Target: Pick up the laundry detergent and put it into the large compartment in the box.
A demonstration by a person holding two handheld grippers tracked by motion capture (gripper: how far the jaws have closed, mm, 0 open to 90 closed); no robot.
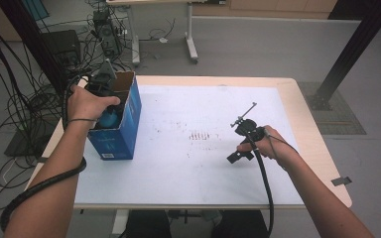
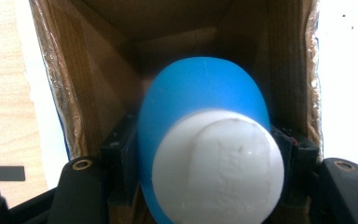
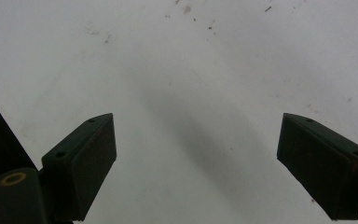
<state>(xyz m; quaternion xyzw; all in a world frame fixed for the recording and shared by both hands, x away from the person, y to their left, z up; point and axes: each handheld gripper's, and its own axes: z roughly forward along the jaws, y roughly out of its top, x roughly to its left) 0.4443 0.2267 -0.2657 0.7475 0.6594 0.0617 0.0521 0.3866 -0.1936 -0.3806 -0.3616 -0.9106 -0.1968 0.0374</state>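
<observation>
A blue bottle (image 2: 200,93) with a white cap (image 2: 219,168) sits between the pads of my left gripper (image 2: 205,154), which is shut on it. The bottle is down inside an open cardboard box (image 2: 98,93). In the high view the box (image 1: 126,124) is blue outside and stands at the table's left edge. There my left gripper (image 1: 106,106) reaches into it from above, with the bottle (image 1: 112,119) partly showing under the hand. My right gripper (image 1: 238,146) hovers low over the white table sheet at the right. Its jaws (image 3: 196,158) stand wide open with nothing between them.
The white sheet (image 1: 203,163) covers most of the wooden table (image 1: 307,134) and carries faint brown marks (image 1: 198,135) at its middle. Cables and equipment (image 1: 69,47) crowd the floor beyond the left edge. A black post (image 1: 347,54) stands at the far right.
</observation>
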